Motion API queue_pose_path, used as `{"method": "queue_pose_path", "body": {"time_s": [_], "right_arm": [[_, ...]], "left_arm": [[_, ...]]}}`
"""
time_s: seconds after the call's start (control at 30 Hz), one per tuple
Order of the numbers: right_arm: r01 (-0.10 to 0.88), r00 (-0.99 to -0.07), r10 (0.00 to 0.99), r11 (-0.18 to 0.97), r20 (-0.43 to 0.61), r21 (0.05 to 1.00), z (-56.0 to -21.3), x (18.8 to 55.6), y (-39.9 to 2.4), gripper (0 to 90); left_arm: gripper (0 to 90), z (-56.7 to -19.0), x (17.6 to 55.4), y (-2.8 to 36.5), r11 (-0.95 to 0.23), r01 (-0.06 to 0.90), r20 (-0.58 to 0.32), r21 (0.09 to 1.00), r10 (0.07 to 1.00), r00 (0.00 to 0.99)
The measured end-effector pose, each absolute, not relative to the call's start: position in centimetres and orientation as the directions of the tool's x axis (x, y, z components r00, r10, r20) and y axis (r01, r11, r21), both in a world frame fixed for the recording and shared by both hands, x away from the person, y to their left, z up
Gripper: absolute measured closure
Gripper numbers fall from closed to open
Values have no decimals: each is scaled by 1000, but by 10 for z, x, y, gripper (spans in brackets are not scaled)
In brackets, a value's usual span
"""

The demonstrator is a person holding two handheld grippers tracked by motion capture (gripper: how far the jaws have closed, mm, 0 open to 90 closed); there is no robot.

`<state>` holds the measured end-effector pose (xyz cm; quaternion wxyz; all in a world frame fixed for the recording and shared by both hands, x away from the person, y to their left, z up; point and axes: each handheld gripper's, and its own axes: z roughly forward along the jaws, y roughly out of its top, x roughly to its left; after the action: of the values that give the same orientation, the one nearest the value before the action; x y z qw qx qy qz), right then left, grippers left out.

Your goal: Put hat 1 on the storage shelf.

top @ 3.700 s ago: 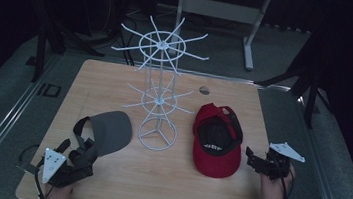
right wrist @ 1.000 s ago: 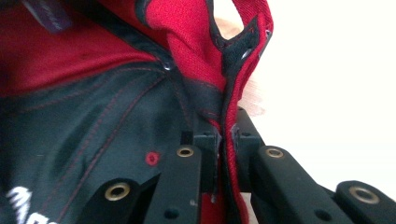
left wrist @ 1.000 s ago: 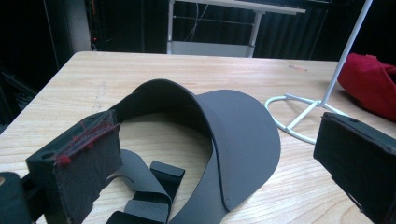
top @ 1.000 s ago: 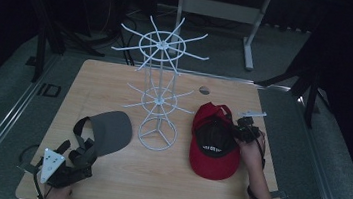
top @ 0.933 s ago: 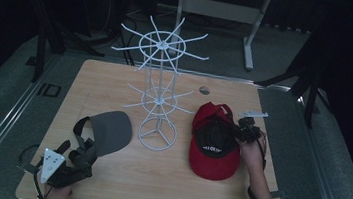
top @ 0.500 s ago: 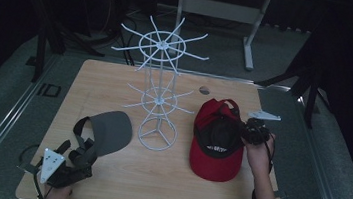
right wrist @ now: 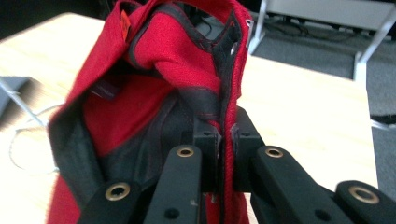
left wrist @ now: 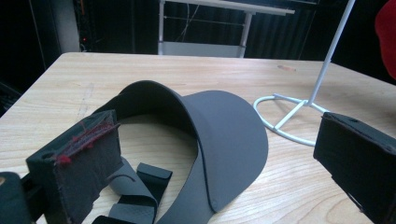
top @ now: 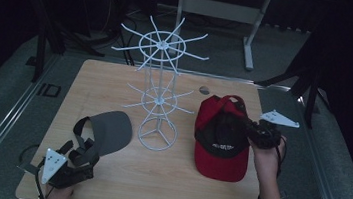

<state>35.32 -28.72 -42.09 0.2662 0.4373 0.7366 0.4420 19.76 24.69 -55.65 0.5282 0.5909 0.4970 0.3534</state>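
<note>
Red cap (top: 221,145) fabric is pinched at its rim between the right gripper (top: 250,129) jaws. Left gripper (top: 79,155) is held wide open beside the grey visor (left wrist: 219,140) on the tabletop (top: 164,188).

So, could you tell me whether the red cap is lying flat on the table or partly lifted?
Partly lifted. The right gripper pinches the red cap at its rim, raising that side, while its brim end rests on the table.
</note>
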Motion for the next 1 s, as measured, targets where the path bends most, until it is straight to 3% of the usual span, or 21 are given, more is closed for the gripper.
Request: {"method": "queue_pose_path", "body": {"time_s": [0.27, 0.83, 1.0], "right_arm": [[337, -494, 869, 228, -35, 914, -396, 328, -285, 843], [252, -547, 836, 196, -28, 948, -356, 293, -283, 843], [244, -573, 819, 175, -3, 954, -352, 283, -278, 843]], "left_arm": [[10, -550, 194, 238, 28, 243, -99, 970, 953, 285], [10, -493, 189, 192, 99, 253, -214, 962, 850, 482], [10, -477, 189, 183, 49, 234, -162, 971, 855, 493]]}}
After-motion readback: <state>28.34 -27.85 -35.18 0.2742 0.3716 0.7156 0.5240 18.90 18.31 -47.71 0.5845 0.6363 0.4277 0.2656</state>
